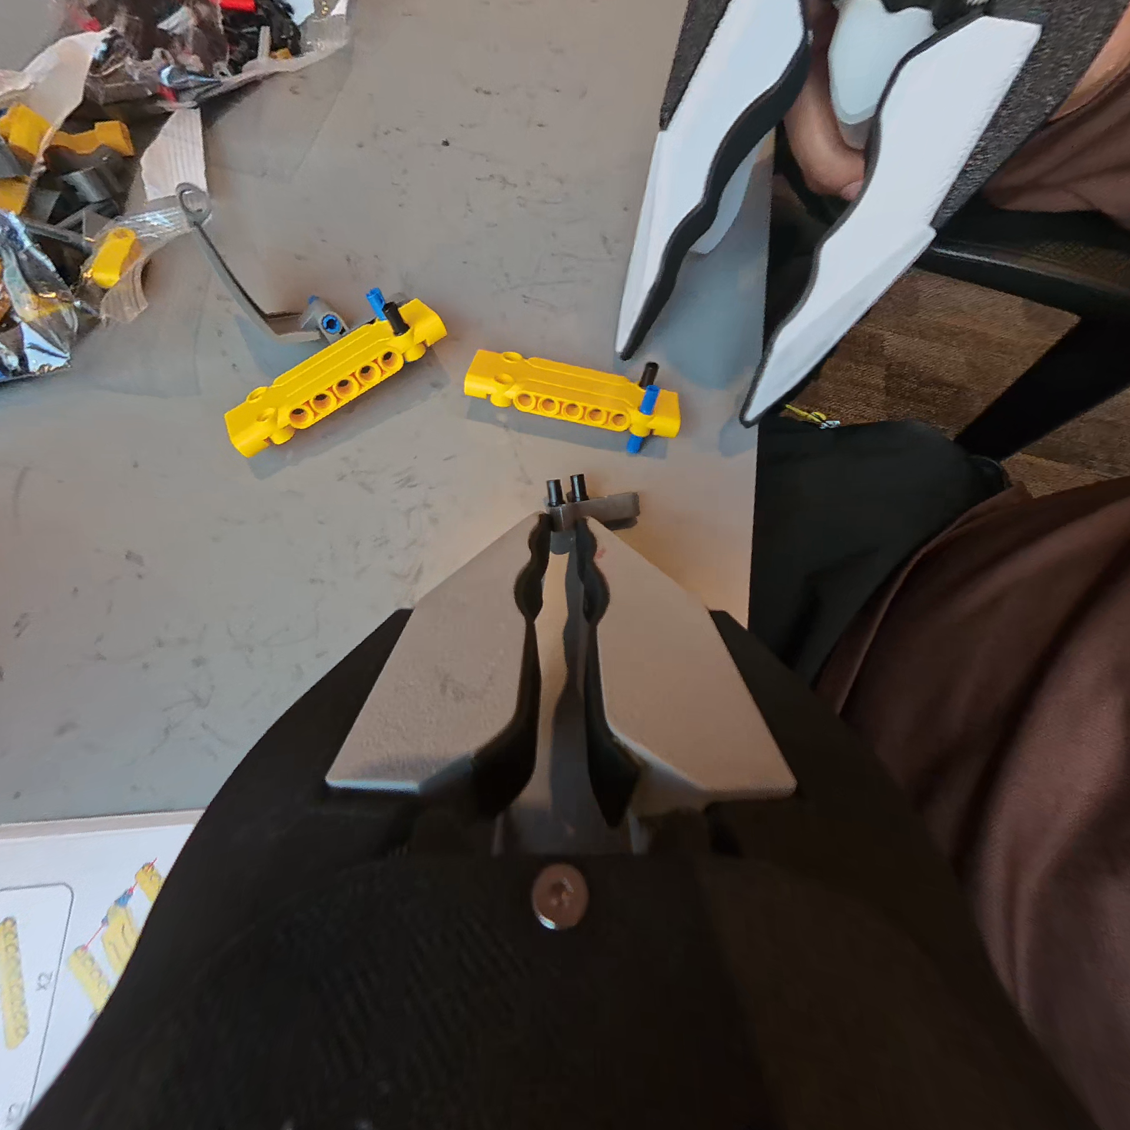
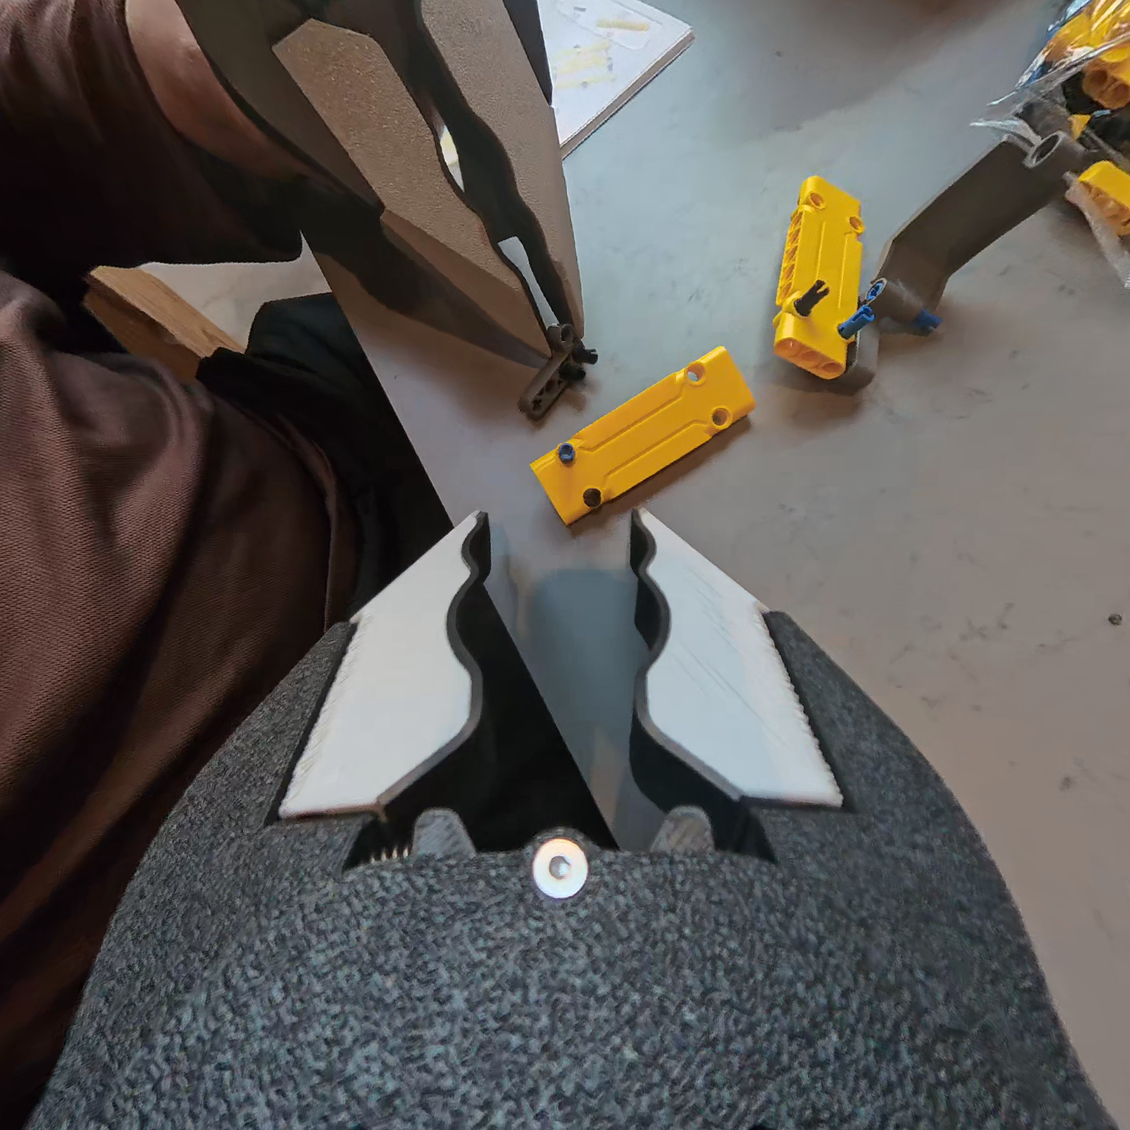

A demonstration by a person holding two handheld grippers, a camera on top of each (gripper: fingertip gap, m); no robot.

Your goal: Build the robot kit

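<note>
My left gripper (image 1: 565, 527) is shut on a small dark grey angled beam (image 1: 602, 506) with two black pins on top, held low near the table's right edge. It also shows in the right wrist view (image 2: 559, 345), with the beam (image 2: 546, 384) hanging below the tips. My right gripper (image 2: 557, 516) is open and empty, just above the table, its tips beside one end of a yellow panel (image 2: 642, 434) that carries a blue and a black pin. In the left wrist view that panel (image 1: 568, 391) lies between both grippers. A second yellow panel (image 1: 333, 379) is joined to a grey curved arm (image 1: 226, 269).
A pile of torn plastic bags with yellow and black parts (image 1: 61, 183) lies at the far left. An instruction booklet (image 1: 55, 917) lies at the near left. The table edge (image 1: 753, 550) runs close on the right, with a person's brown sleeve (image 1: 978, 734) and a chair beyond. There is about 7 cm between the tips of the two grippers.
</note>
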